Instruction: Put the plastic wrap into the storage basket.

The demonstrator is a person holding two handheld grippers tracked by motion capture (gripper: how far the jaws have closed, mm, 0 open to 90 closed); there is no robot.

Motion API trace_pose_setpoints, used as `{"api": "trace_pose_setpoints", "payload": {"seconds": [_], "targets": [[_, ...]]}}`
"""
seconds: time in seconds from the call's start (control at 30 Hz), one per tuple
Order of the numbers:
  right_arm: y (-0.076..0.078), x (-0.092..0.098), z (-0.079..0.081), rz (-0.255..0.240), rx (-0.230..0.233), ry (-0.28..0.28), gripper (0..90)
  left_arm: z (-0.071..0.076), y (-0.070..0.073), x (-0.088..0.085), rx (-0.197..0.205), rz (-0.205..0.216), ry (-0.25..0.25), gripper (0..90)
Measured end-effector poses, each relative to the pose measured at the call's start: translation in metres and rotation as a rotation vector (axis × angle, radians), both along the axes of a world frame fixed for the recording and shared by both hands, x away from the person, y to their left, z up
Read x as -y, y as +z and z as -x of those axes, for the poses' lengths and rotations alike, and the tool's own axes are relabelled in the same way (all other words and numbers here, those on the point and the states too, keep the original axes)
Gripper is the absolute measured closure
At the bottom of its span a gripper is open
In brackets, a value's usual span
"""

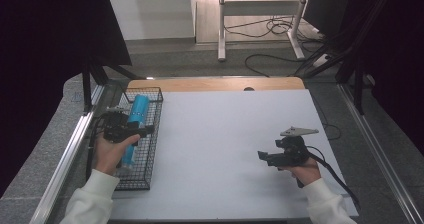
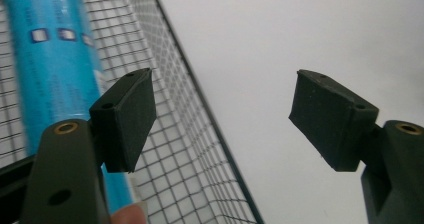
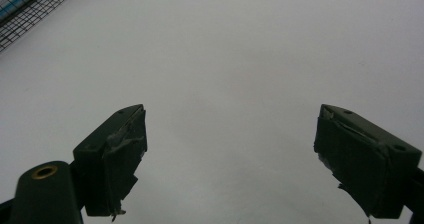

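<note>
A blue tube (image 1: 137, 115) lies lengthwise in a black wire basket (image 1: 151, 149) at the table's left side. My left gripper (image 1: 146, 130) hovers over the basket's right wall, held by a hand in a white sleeve. In the left gripper view the left gripper (image 2: 222, 116) stands open with nothing between its pads; the blue tube (image 2: 50, 74) lies beside the left jaw, apart from it, over the basket mesh (image 2: 195, 154). My right gripper (image 1: 263, 156) rests low over the white surface at the right. The right gripper (image 3: 230, 151) is open and empty.
A white mat (image 1: 225, 134) covers the table, with a wooden strip (image 1: 215, 84) along the far edge. Metal rails (image 1: 65, 159) run along both sides. Desk legs and cables (image 1: 272, 29) lie on the floor beyond. The basket's corner (image 3: 35, 6) is at the top left of the right gripper view.
</note>
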State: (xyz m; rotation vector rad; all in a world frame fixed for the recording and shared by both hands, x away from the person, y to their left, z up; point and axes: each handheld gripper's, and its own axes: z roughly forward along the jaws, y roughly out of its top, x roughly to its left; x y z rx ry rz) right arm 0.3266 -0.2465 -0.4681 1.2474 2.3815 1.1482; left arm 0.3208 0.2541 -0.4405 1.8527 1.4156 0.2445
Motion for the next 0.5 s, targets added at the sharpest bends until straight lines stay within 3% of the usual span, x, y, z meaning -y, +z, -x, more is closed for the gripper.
{"api": "trace_pose_setpoints", "payload": {"seconds": [0.23,0.33,0.5], "targets": [[0.0,0.001,0.0,0.001,0.007,-0.001,13.6,0.026,-0.004,0.025,0.044,0.02,-0.097,24.5],[0.001,0.003,0.001,0.0,0.005,-0.001,13.6,0.037,-0.005,0.035,0.065,-0.003,-0.145,23.6],[0.002,0.007,0.007,0.004,0.037,0.013,13.1,0.051,-0.01,0.048,0.088,0.017,-0.21,23.2]]}}
